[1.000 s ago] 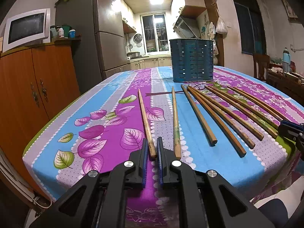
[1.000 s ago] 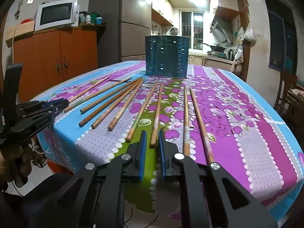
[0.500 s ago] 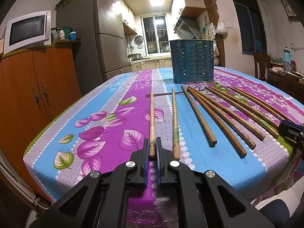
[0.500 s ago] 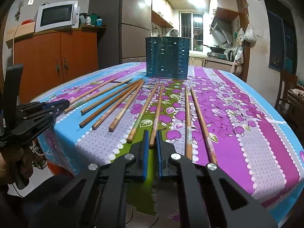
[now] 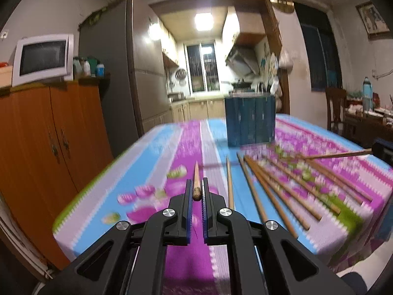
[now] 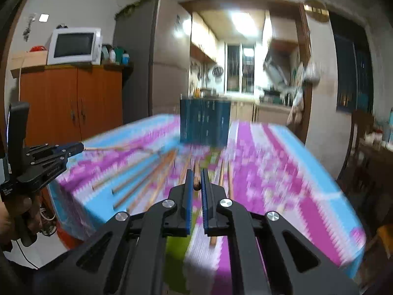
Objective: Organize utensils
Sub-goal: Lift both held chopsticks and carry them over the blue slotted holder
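Two chopsticks are clamped, one in each hand-held gripper: left hand-held gripper and right hand-held gripper; carry each chopstick level to the blue holder at frame centre, then tip it in

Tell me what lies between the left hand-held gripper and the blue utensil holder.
Left wrist view: beyond the chopstick clamped in the left hand-held gripper, only bare tablecloth reaches the blue utensil holder.
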`<state>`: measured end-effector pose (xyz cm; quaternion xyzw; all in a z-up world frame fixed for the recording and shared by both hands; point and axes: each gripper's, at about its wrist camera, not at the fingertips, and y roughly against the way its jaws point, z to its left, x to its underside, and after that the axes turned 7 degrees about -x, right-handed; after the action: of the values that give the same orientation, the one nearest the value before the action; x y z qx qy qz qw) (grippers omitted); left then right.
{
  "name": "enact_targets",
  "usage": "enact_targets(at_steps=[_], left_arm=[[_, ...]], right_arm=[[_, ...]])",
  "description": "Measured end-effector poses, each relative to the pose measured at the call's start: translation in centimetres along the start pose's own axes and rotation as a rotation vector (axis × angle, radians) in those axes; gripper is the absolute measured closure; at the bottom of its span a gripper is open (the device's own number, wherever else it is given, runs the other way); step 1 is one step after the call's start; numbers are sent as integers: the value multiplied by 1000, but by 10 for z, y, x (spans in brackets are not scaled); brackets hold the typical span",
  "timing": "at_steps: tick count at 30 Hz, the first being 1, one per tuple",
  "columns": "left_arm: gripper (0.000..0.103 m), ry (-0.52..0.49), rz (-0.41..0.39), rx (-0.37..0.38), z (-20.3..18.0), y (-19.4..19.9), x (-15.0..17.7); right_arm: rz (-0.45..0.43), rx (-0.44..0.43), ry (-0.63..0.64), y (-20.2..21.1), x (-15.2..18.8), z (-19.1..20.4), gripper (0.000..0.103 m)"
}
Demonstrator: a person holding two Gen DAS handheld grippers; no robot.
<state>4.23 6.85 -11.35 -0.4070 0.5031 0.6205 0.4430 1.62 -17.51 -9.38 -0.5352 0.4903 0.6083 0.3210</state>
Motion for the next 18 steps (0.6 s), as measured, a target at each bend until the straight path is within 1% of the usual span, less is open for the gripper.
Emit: enact_targets(at_steps=[6,10,13,18], left_arm=[[95,-1,-117,14,11,21,-43],[95,-9,-193,12,14,29,-72],[95,-22,-213,20,13,27,-80],[95,-7,-193,46,17,6,-97]], right_arm=[[-85,-29,50,9,-50,-2,98],[-117,-44,83,7,-72,-2,98],[-114,-60,77,-1,-82,-11,98],[-81,-103,44,-19,-102,-26,98]])
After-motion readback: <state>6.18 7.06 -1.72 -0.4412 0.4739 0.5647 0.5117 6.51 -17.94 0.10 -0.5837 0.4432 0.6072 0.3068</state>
